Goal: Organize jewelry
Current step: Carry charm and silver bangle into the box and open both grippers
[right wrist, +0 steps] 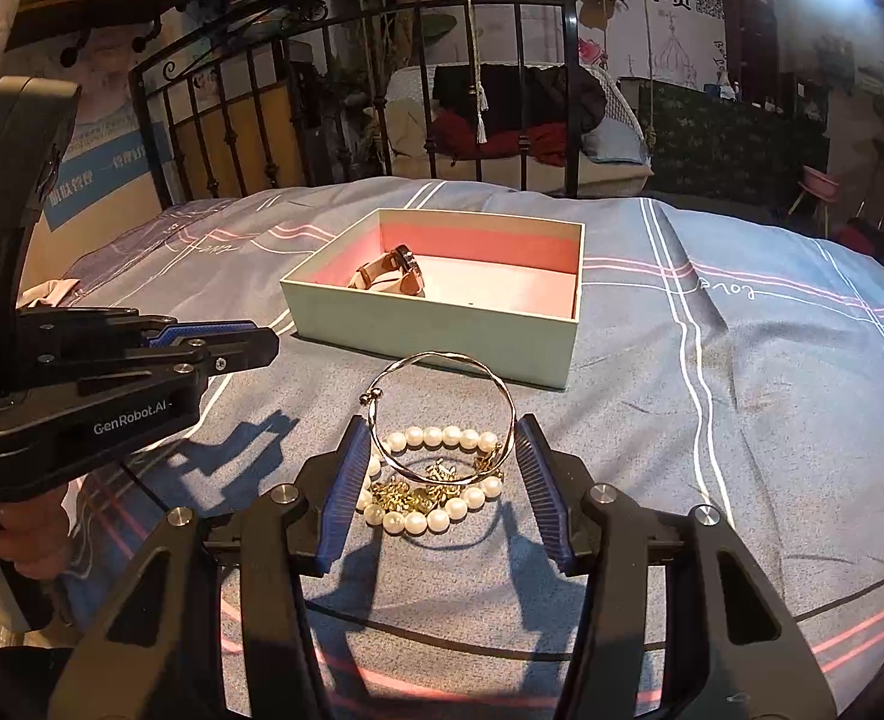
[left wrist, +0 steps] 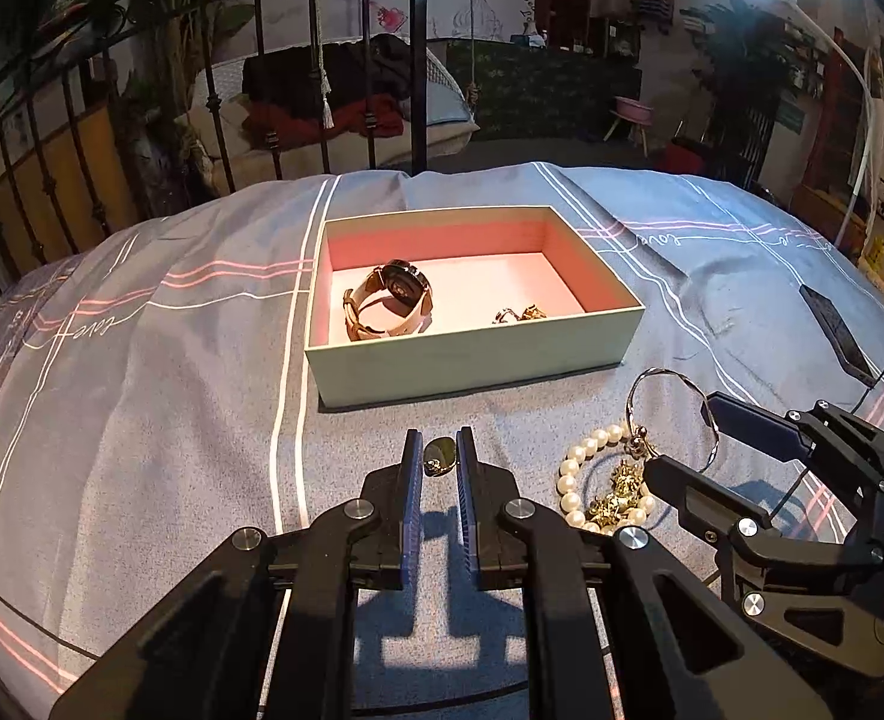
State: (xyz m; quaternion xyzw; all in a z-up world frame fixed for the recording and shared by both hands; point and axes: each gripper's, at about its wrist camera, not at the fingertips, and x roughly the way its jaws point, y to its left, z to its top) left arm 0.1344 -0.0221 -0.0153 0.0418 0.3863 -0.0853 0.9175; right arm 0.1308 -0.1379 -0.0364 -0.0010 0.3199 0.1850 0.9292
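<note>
A pale green box [left wrist: 478,360] with a pink inside sits on the bed; it holds a watch [left wrist: 391,300] and a small gold piece [left wrist: 520,315]. My left gripper [left wrist: 440,450] has its jaws nearly shut around a small dark oval pendant [left wrist: 439,459], low over the bedspread. My right gripper [right wrist: 439,450] is open around a pile of jewelry: a silver bangle [right wrist: 442,414], a pearl bracelet [right wrist: 436,480] and a gold chain [right wrist: 418,489]. The box [right wrist: 442,324] lies just beyond the pile. The right gripper [left wrist: 682,438] also shows in the left wrist view, the left gripper [right wrist: 262,342] in the right one.
The bed has a blue-grey striped cover [left wrist: 172,390] and a black iron headboard [right wrist: 382,78] behind the box. A dark flat phone-like object [left wrist: 838,336] with a cable lies on the cover at the right. A hand holds the left gripper's handle [right wrist: 4,516].
</note>
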